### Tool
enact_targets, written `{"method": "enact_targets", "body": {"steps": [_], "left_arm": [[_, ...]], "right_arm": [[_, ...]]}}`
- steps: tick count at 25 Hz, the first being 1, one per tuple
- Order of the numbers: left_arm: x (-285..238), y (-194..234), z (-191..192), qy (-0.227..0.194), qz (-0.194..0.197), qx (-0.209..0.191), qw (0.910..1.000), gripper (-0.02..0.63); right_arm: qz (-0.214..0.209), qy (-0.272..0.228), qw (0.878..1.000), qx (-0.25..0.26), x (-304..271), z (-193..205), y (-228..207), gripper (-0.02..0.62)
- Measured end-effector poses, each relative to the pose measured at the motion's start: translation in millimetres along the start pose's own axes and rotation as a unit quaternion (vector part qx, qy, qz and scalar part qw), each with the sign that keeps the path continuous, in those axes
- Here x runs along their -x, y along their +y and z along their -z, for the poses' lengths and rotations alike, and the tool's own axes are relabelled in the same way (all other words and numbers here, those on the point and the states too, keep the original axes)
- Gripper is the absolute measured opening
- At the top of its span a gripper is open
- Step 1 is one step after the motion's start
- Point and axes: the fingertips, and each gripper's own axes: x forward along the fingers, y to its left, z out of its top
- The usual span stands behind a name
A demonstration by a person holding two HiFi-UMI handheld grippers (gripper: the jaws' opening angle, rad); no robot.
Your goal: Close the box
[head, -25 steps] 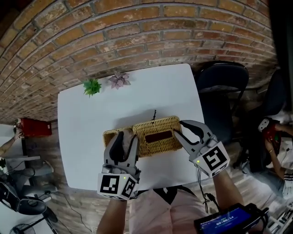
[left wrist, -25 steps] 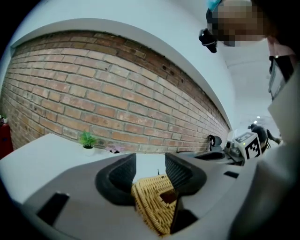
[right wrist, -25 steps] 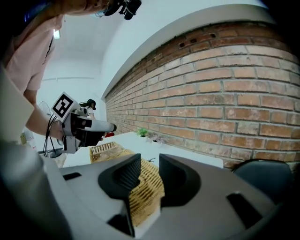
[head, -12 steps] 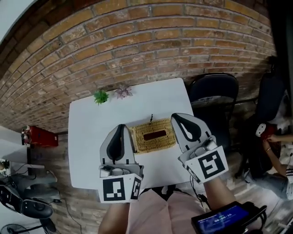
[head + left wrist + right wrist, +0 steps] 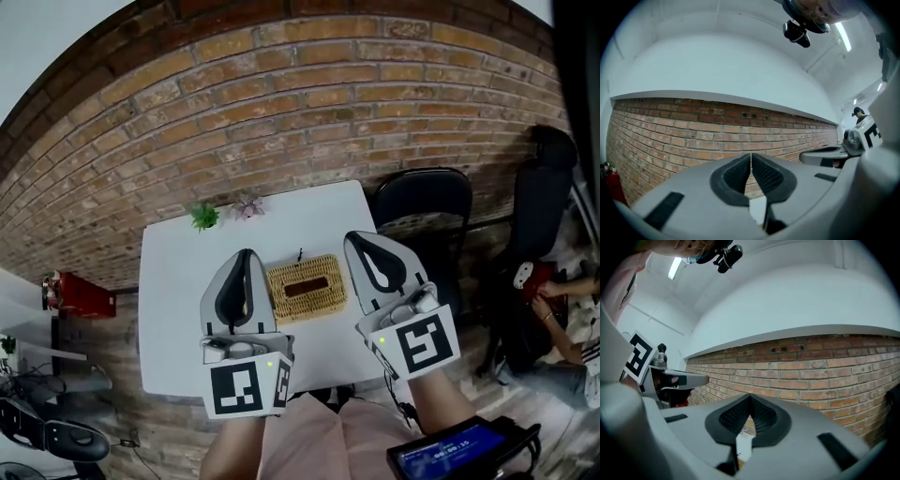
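Observation:
The wicker box (image 5: 305, 289) sits on the white table (image 5: 183, 281) with its slotted lid on top. Both grippers are held high above it and point level at the brick wall. My left gripper (image 5: 245, 255) hovers over the box's left end; its jaws have just been closing and now meet with nothing between them (image 5: 751, 157). My right gripper (image 5: 362, 240) hovers over the box's right end, also shut and empty (image 5: 750, 398). Neither one touches the box. Only a sliver of the table shows below the jaws in the two gripper views.
Two small potted plants (image 5: 204, 217) (image 5: 247, 206) stand at the table's far edge by the brick wall (image 5: 309, 103). A black chair (image 5: 422, 202) is at the table's right side. A red object (image 5: 67, 292) lies on the floor at the left. A person (image 5: 562, 319) sits at the far right.
Both grippers have come off the ends of the box and risen well above the table. Their jaws, open a second ago, are now shut. The box stays where it was.

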Motion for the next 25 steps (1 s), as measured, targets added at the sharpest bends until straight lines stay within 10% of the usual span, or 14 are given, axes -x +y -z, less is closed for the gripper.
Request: {"method": "enact_targets", "body": {"steps": [25], "left_arm": [[-1.5,-1.6,11.9,0.013,0.011,0.000,0.9999,0.020]], "right_arm": [[-0.008,0.009,1.000,0.006,-6.4,7.7,5.3,-0.002]]}}
